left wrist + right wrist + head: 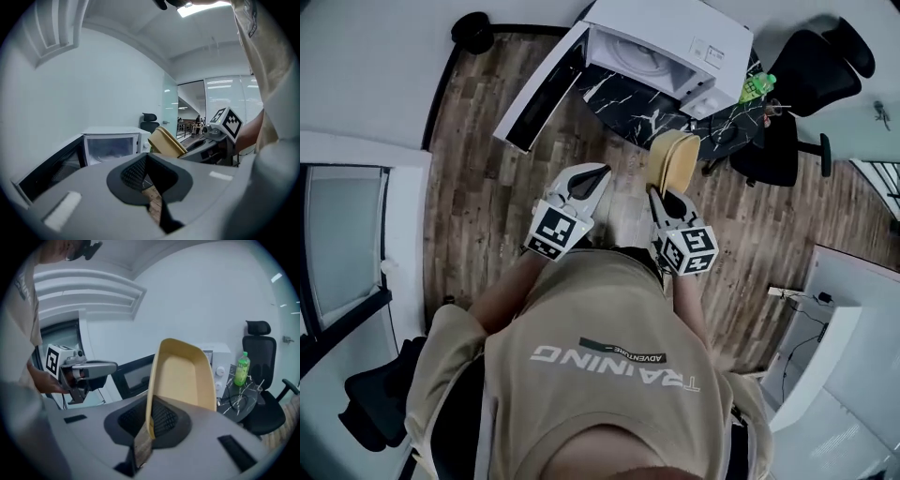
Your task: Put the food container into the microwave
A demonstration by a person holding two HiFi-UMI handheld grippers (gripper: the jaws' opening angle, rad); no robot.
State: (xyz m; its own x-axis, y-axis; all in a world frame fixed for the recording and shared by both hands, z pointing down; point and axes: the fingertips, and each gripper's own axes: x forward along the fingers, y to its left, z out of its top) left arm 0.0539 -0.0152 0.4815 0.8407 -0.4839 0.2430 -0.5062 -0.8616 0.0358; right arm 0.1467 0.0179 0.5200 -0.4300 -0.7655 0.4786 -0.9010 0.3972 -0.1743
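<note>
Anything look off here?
The tan plastic food container stands on edge, pinched by one rim in the right tool, not level. It looks empty, so nothing spills. The white microwave stands open, ready.

A green bottle (pixel 757 86) stands on the black marbled table (pixel 628 101) — office chair (pixel 816 61) beside.

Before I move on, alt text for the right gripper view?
The right gripper has its jaws shut on the rim of a tan food container, held on edge. Behind: microwave, green bottle, black chair; left gripper at left.
</note>
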